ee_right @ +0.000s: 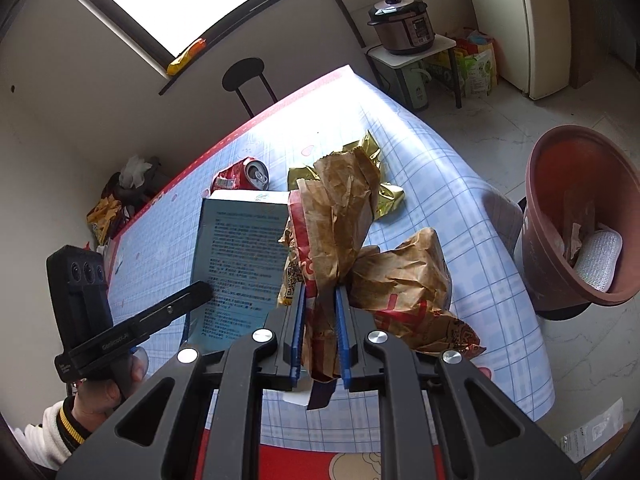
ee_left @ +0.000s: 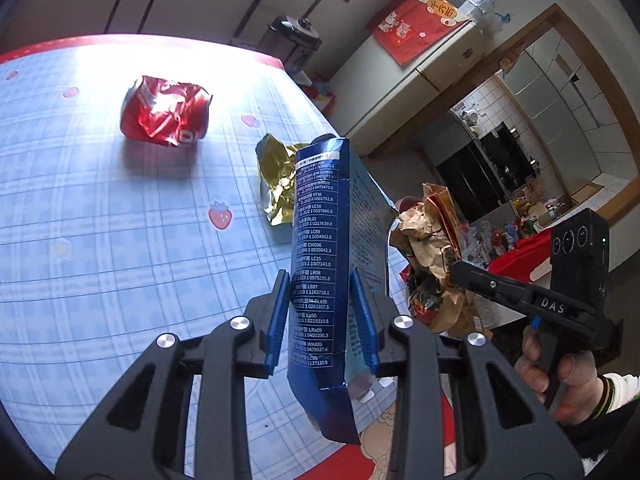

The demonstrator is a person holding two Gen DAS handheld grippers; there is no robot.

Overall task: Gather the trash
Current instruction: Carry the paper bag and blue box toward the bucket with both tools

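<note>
Only the right wrist view caught the brown bin [ee_right: 576, 216] on the floor beside the counter [ee_right: 472, 200]. Above it, the left claw [ee_left: 320, 320] pinched the blue box [ee_left: 316, 248]; the right claw [ee_right: 319, 320] clamped crumpled paper bags [ee_right: 340, 216]. The red can [ee_left: 166, 110] and gold wrapper [ee_left: 276, 184] lay behind.

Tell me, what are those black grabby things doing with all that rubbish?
A person is tidying rubbish off the table. The left tongs pinch a blue box, and the right tongs pinch a crumpled brown paper bag. A squashed red can and gold wrapper wait on the table. The brown bin stands beside it.
</note>
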